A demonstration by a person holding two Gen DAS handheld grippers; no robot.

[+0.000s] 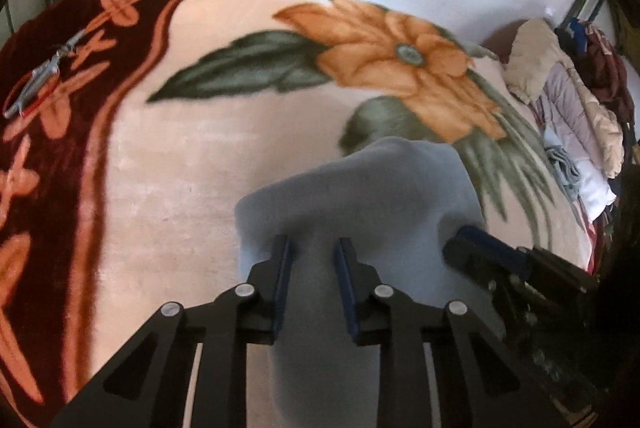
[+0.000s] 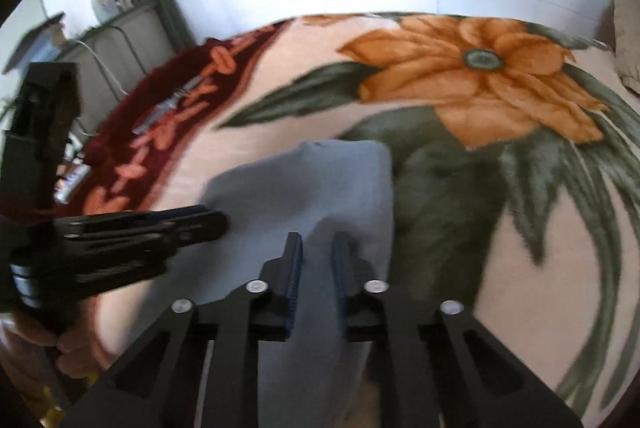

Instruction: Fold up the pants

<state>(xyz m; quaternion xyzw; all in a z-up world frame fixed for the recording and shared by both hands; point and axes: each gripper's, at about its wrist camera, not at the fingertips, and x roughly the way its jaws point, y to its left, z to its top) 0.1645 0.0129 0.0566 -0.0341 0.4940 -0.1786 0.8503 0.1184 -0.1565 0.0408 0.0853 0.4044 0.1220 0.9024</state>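
two tools work on the pale blue pants (image 1: 360, 187), which lie bunched on a floral blanket (image 1: 180, 167) covering a bed. in the left wrist view, the left tool (image 1: 312, 248) has its jaws narrow, with a raised ridge of the blue cloth between the blue pads; the fabric runs from under the tool forward to a rounded fold just short of the orange flower. the right tool (image 2: 317, 244) is pinched nearly closed on another ridge of the same cloth, near its right edge. each tool shows from the side in the other's view, close beside it on the pants. scissors (image 1: 36, 83) lie well apart on the blanket's dark red border.
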